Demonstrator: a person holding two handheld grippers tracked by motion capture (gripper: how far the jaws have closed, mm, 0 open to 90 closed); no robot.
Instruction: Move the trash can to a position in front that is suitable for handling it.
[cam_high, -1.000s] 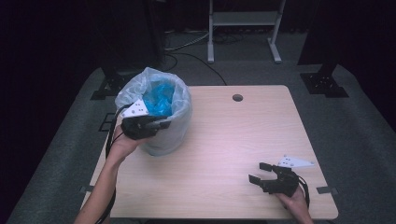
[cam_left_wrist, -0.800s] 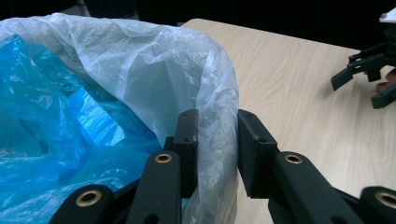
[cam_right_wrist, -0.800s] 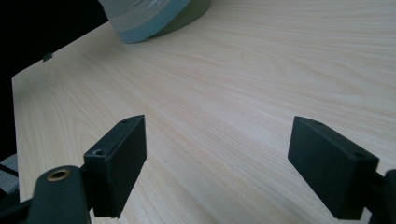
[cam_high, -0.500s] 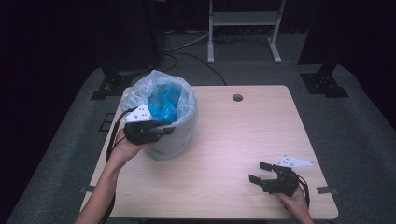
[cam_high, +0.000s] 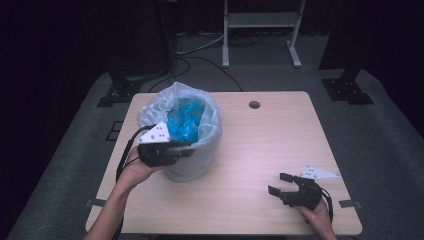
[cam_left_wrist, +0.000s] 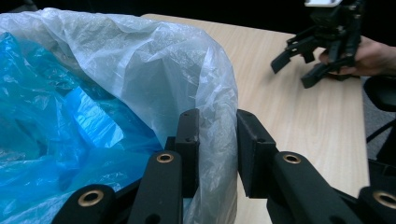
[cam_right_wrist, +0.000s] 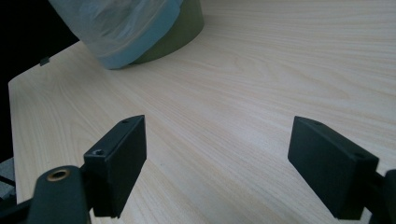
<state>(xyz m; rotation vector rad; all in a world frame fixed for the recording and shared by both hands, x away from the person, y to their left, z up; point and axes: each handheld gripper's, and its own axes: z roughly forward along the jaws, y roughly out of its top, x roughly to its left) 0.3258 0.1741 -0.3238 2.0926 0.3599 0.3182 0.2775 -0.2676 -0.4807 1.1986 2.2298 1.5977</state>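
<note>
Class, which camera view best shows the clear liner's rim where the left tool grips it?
The left gripper view: the clear liner's rim sits between the left tool, with blue plastic inside. The high view shows the whole bin, the grip small. The right gripper view shows just the bin's base.
</note>
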